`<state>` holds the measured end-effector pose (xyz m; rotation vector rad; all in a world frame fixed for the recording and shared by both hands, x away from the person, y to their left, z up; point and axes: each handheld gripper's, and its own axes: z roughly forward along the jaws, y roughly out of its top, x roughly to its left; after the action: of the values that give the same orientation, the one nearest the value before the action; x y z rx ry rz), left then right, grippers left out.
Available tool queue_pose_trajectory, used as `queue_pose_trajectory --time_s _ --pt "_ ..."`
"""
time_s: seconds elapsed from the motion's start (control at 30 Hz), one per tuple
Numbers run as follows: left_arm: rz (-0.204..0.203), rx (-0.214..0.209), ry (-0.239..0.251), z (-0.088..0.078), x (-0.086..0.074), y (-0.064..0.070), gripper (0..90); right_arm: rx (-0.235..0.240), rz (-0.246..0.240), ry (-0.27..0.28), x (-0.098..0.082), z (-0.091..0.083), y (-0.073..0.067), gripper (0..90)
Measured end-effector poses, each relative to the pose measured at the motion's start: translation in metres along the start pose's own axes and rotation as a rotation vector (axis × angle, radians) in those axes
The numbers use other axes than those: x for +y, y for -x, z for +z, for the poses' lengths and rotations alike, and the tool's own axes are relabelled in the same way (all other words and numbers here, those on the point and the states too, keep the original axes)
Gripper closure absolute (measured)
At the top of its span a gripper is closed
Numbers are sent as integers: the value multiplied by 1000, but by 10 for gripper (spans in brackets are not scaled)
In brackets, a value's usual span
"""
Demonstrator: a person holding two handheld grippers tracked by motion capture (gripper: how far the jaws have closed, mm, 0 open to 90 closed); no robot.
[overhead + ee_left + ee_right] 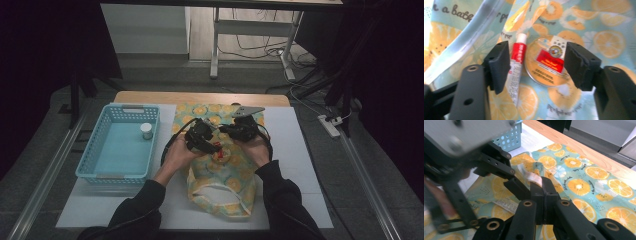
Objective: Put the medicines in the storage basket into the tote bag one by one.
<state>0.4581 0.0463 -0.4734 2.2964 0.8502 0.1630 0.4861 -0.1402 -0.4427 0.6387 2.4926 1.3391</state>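
Note:
An orange-print cloth bag [220, 195] lies on the mat in the middle of the table, its mouth toward the person. My left gripper [202, 136] hovers over the bag's upper part. Its jaws [537, 53] stand open around a red-and-white tube [517, 65] and a round tin with a red label [546, 62], both lying on the cloth [609, 37]. The tube lies close beside one pad, and neither item is pinched. My right gripper [235, 131] sits just to the right, shut [542, 182] on a raised fold of the bag's edge [534, 178].
A light blue basket [82, 165] stands at the left of the mat with a small white-capped jar [146, 131] inside it. The white mat [300, 165] has bare room to the right of the bag. The wooden table edge [200, 97] runs along the back.

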Motion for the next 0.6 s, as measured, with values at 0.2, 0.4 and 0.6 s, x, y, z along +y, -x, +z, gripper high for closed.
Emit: queue_pose_trajectory --time_s 0.2,0.4,0.6 --pt "-56 -57 47 -14 -2 0 245 -1 0 1 0 -1 1 893" --pt "-57 -84 36 -24 -6 3 154 -4 1 4 0 -2 2 893" --pt "-44 -112 27 -35 -11 2 70 -5 2 4 0 -2 2 893"
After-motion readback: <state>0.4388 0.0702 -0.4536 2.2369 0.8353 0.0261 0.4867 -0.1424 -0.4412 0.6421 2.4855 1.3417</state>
